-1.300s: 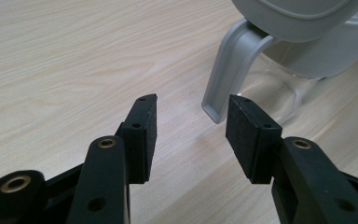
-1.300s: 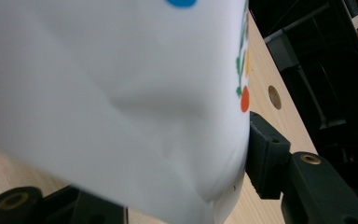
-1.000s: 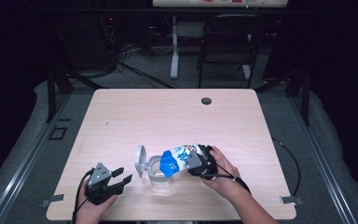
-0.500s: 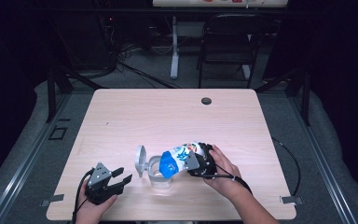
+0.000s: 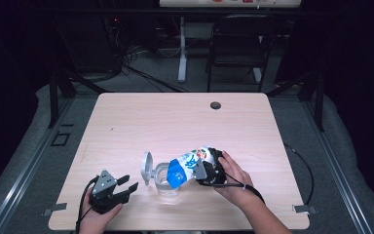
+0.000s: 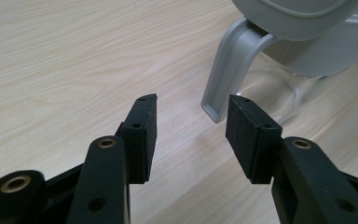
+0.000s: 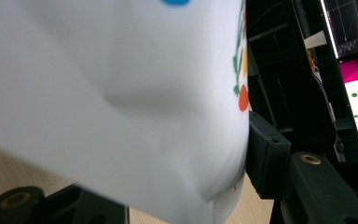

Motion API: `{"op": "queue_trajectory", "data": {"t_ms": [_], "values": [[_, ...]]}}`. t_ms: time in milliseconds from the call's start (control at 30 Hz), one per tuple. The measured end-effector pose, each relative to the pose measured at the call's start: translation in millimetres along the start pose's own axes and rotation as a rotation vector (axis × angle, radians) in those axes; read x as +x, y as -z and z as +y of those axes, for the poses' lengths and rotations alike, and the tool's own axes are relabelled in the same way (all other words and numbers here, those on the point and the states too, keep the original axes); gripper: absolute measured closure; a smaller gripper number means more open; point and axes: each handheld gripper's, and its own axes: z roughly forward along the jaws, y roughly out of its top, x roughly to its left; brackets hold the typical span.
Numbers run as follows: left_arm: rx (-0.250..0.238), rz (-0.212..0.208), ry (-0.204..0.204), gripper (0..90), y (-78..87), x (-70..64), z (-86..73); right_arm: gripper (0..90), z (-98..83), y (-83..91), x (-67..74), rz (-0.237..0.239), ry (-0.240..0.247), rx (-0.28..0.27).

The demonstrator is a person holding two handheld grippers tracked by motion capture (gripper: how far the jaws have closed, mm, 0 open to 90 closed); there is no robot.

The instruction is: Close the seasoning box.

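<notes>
Looking down from the high view, we find a clear pitcher near the table's front edge with its grey lid flipped up, and the right gripper clamped on a white and blue carton tipped mouth-first over the opening, which we judge to be a pouring position; the left gripper rests toward the front left corner, jaws spread and empty. In the left gripper view we see both pads wide apart just short of the pitcher's grey handle, touching nothing, apparently ready to steady it. In the right gripper view the carton's wall dents between the jaws, confirming a firm grip.
</notes>
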Motion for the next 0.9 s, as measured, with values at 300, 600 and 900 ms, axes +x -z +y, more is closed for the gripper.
{"op": "queue_trajectory", "data": {"t_ms": [300, 600, 900], "values": [[0.004, -0.003, -0.003, 53.9, 0.1, -0.2, 0.3, 50.2, 1.2, -1.0, 0.0, -0.021, 0.022, -0.01], [0.004, -0.004, -0.003, 53.9, 0.5, -0.3, 0.4, 50.3, 5.0, -0.6, -2.2, -0.045, 0.066, 0.0], [0.005, -0.005, -0.005, 53.9, 0.1, -0.6, 0.5, 50.4, 5.4, -2.7, -4.6, -0.066, 0.085, -0.003]]}}
